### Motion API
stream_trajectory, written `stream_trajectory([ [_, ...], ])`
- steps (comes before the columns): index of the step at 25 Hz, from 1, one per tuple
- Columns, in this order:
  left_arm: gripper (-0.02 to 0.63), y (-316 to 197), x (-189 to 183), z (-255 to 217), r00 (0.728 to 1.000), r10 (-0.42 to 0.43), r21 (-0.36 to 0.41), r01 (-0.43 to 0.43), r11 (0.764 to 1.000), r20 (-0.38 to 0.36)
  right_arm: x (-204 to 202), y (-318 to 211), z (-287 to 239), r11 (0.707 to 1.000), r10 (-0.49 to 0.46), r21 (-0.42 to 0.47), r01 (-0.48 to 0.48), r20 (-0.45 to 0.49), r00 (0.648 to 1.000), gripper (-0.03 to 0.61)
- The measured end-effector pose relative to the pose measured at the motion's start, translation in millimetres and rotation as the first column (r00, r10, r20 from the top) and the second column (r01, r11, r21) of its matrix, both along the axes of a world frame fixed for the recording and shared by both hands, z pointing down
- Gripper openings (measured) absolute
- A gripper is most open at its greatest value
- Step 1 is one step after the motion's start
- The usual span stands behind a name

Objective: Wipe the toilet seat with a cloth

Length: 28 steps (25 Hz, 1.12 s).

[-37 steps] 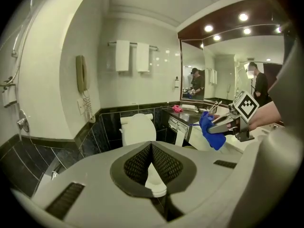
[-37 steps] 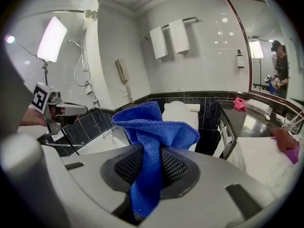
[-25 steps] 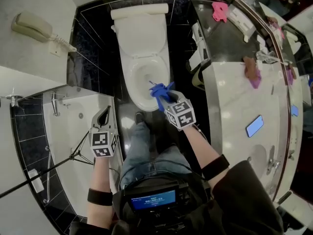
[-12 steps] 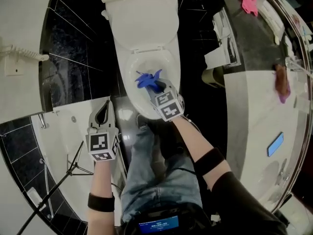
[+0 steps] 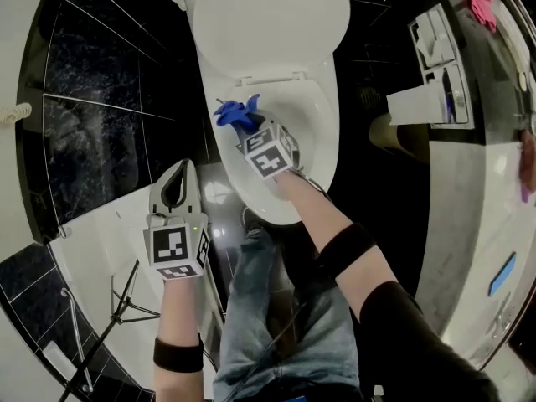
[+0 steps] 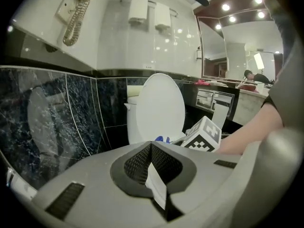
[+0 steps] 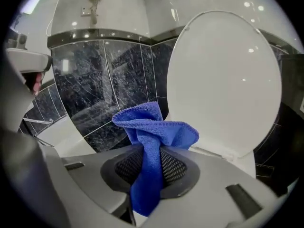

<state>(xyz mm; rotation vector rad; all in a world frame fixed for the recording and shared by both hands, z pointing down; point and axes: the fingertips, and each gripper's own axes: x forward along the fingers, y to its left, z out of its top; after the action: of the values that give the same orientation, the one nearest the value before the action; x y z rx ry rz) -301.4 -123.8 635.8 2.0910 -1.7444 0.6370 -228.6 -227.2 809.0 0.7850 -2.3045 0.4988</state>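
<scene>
By the toilet seat (image 5: 323, 139) | blue cloth (image 5: 234, 114) | black marble walls (image 5: 92, 99) (glossy)

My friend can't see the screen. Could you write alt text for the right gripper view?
The right tongs pinch a bunched blue cloth just in front of a white toilet's raised lid. Black marble wall tiles fill the background on the left.

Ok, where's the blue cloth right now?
In the head view, the blue cloth is clamped in the right gripper, over the left rear of the toilet seat, just below the raised lid.
</scene>
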Motion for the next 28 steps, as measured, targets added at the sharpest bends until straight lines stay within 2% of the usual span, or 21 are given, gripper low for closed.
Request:
stream_trajectory([
  [6,0.000,-16.2,-13.8,27.5,1.000,0.020,0.008,-0.020,1.000,0.021,-32.7,-28.8,57.5,1.000,-0.030,-0.009,0.029,-0.063,0.998,0.115],
  [10,0.000,-19.1,-22.7,38.0,1.000,0.018,0.023,-0.019,1.000,0.023,-32.3,-38.3,87.2,0.999,0.008,-0.047,-0.013,-0.102,0.995,0.115],
  [14,0.000,-20.6,-23.9,42.8,1.000,0.015,0.014,-0.015,1.000,0.025,-22.1,-50.3,98.3,0.996,0.060,-0.066,-0.067,-0.096,0.994,0.118],
  [17,0.000,-20.6,-21.4,47.5,1.000,0.012,0.010,-0.012,1.000,0.022,12.0,-64.6,103.4,0.988,0.135,-0.059,-0.145,-0.147,0.980,0.117],
  [20,0.000,-20.3,-18.2,49.8,1.000,0.010,0.003,-0.010,1.000,0.020,75.2,-73.2,117.7,0.959,0.243,-0.085,-0.270,-0.239,0.940,0.115],
  [22,0.000,-20.7,-15.6,50.8,1.000,0.007,0.000,-0.007,1.000,0.014,119.0,-80.7,113.5,0.944,0.295,-0.059,-0.325,-0.288,0.911,0.114],
  [28,0.000,-25.5,1.1,52.6,1.000,0.006,-0.016,-0.006,1.000,0.003,175.6,-94.8,93.2,0.942,0.320,0.003,-0.336,-0.307,0.896,0.115],
])
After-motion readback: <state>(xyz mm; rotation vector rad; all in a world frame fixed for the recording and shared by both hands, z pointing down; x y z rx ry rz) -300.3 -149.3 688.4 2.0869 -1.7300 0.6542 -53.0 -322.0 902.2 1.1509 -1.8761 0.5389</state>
